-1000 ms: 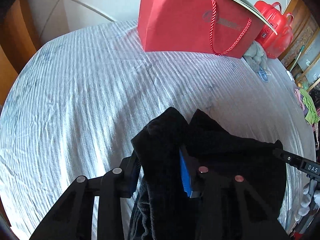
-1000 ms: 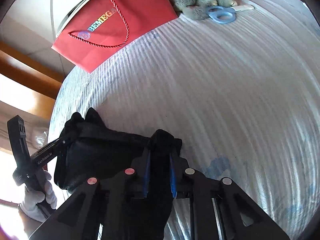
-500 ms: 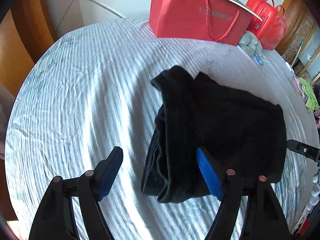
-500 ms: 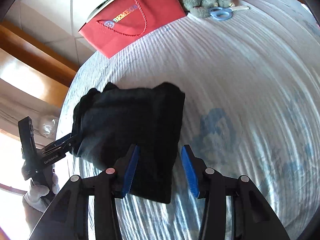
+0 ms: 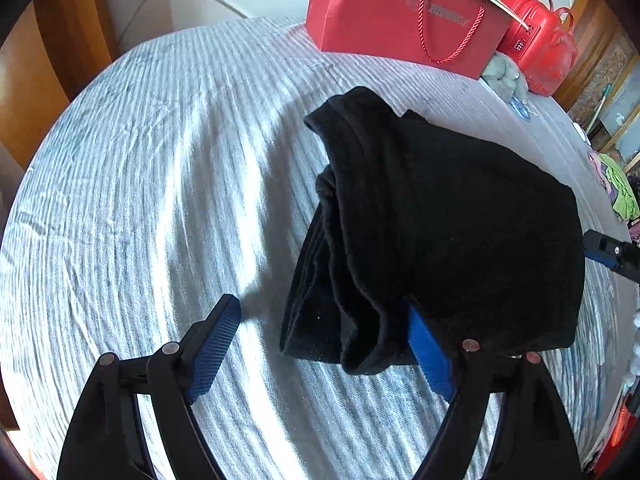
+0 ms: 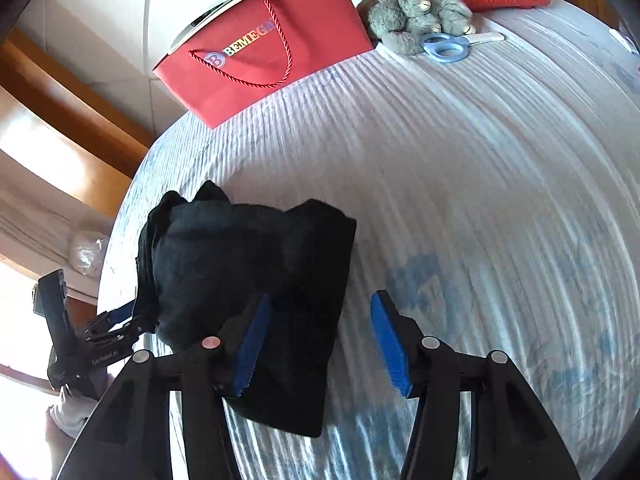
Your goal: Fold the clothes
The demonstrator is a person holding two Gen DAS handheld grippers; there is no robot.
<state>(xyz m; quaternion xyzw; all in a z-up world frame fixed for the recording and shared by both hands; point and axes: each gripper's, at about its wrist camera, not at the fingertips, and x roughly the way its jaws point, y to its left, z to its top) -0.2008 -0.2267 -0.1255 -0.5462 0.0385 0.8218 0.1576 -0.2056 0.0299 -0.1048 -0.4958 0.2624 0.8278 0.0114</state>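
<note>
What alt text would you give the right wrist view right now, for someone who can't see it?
A folded black garment lies on a striped bed, with the open right gripper above its near edge. Behind sit a red bag, a grey plush toy and blue scissors; the left gripper is at the garment's left.

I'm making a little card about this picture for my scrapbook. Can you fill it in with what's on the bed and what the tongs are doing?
surface: striped bedsheet
clothing: folded black garment, lying on the sheet
left tongs: open, holding nothing
right tongs: open, holding nothing
behind: red gift bag, grey plush toy, blue scissors
</note>
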